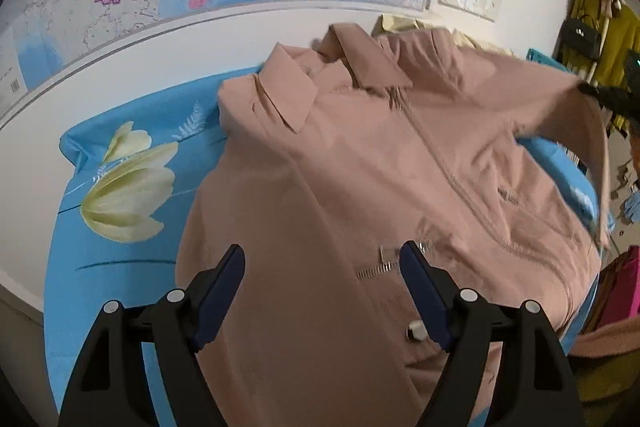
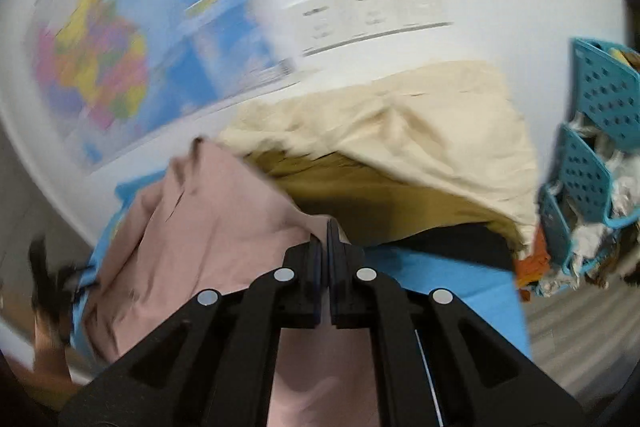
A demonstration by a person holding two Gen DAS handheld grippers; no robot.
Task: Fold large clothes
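Garments: one pink jacket (image 1: pixel 360 163); one cream garment (image 2: pixel 400 131).

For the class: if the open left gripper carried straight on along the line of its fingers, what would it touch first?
Most likely the pink zip-up jacket spread on the blue floral sheet: the left gripper points down at its front, near the pocket zip, though depth is uncertain.

Right gripper (image 2: pixel 327 231) on pink jacket (image 2: pixel 208 227)

My bed (image 1: pixel 100 291) wears a bright blue sheet (image 1: pixel 168 115) printed with a pale tulip. On it lies the pink zip jacket (image 1: pixel 360 163), front up, with a cream garment (image 2: pixel 400 123) heaped behind its collar.
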